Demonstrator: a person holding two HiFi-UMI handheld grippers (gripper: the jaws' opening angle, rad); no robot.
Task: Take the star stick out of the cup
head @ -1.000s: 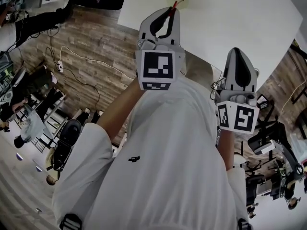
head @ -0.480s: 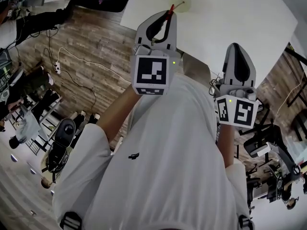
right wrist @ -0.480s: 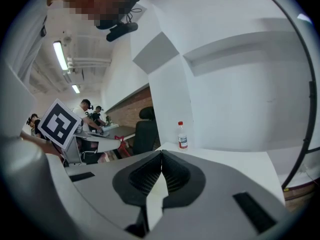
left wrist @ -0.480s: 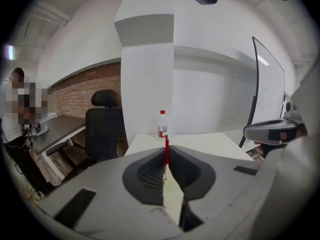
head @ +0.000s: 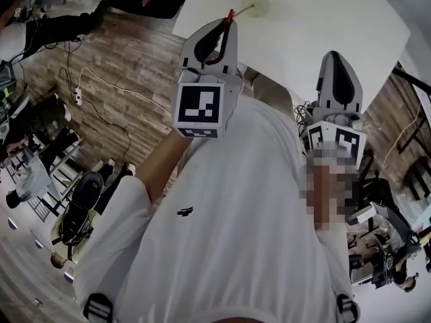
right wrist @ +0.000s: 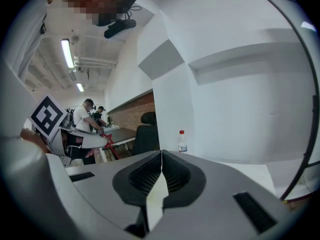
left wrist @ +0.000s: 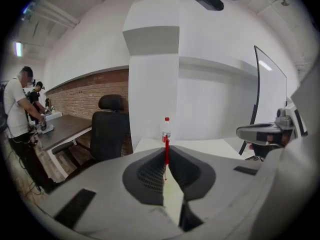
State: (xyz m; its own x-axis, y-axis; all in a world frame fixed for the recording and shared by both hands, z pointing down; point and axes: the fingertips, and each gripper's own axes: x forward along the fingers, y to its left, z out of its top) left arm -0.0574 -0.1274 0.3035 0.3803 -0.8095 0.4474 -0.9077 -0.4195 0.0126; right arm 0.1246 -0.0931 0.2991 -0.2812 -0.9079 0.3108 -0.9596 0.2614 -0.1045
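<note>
**Item 1. Left tool (head: 225,25).** The jaws are almost together and pinch the star stick (left wrist: 166,153). Nothing else is in them.

**Item 2. Star stick.**
- Description: a thin red rod standing upright in the pinch. In the right gripper view a red star shape shows at the left tool's tip.
- Place: at the left tool's tip, raised over the white bench (head: 323,25), with the cup at about 1 o'clock from it in the head view. A faint thin line runs from the tip toward the cup. Whether the lower end has cleared the rim cannot be told.
- Handling (a judgement): it is probably very light, stiff but easily bent or snapped. The smooth shaft is liable to pivot or slide in so narrow a grip.
- Best hold: on the shaft close under the star, drawn straight up along the cup's axis.

**Item 3. Cup (head: 254,5).** Small and pale, it stands on the bench near 12 o'clock in the head view. It is probably light and could tip if the rod drags on its rim.

**Item 4. Right tool (right wrist: 161,159).** The jaws are closed together and empty. It sits at about 4 o'clock from the left tool, well apart from the cup.
</note>
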